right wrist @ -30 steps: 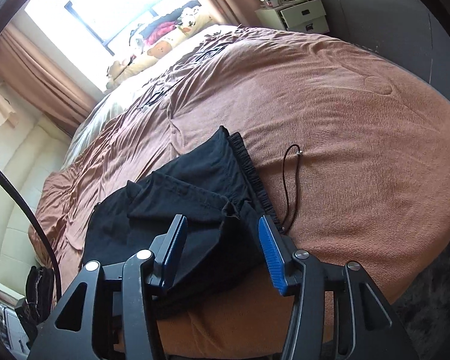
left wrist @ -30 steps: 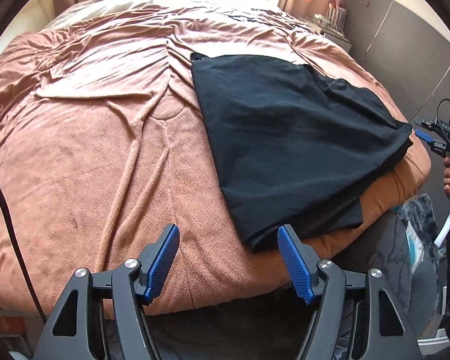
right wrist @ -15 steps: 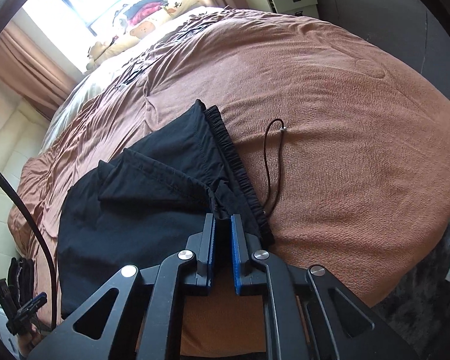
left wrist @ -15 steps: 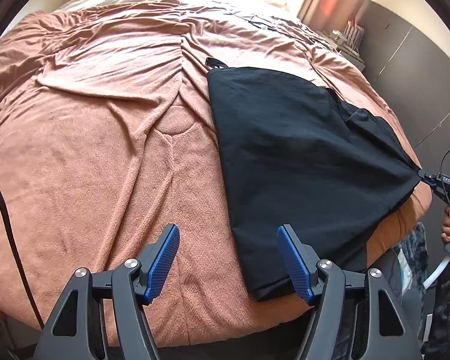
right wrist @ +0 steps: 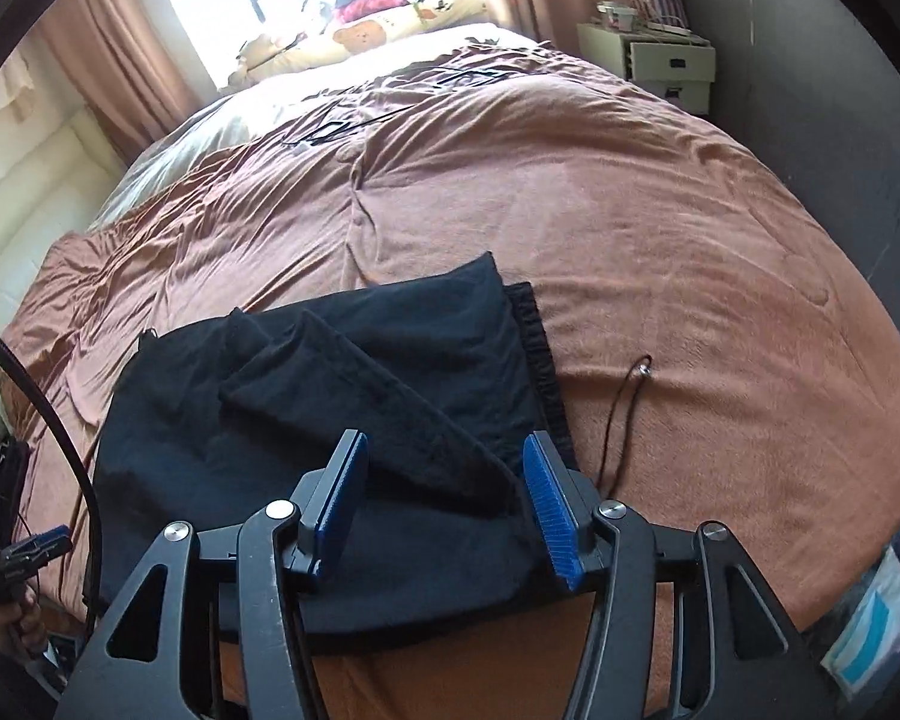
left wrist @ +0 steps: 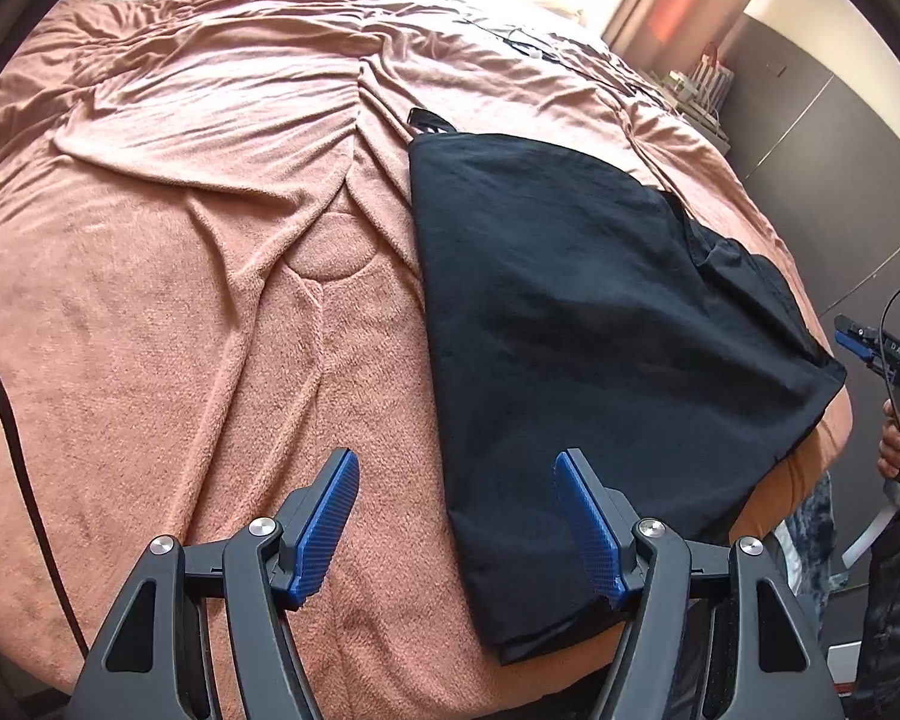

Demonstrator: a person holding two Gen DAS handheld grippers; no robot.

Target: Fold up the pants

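Observation:
The black pants (left wrist: 582, 324) lie folded on the brown blanket near the bed's near corner. In the right wrist view the pants (right wrist: 354, 408) show a folded flap on top and a ribbed waistband at their right edge. My left gripper (left wrist: 456, 516) is open and empty, above the pants' left edge. My right gripper (right wrist: 444, 498) is open, its jaws standing over the pants' near edge without holding cloth. The right gripper (left wrist: 858, 343) also shows at the right of the left wrist view, just off the pants' corner.
The brown blanket (left wrist: 180, 300) covers the whole bed and is wrinkled toward the far side. A thin black drawstring (right wrist: 621, 414) lies on the blanket right of the pants. Pillows and soft toys (right wrist: 360, 36) sit by the window. A white nightstand (right wrist: 660, 66) stands far right.
My right gripper closed on the pants' near corner, pulled it, then opened and let go. The pants now lie flatter. My left gripper moved forward over the bed and stayed open.

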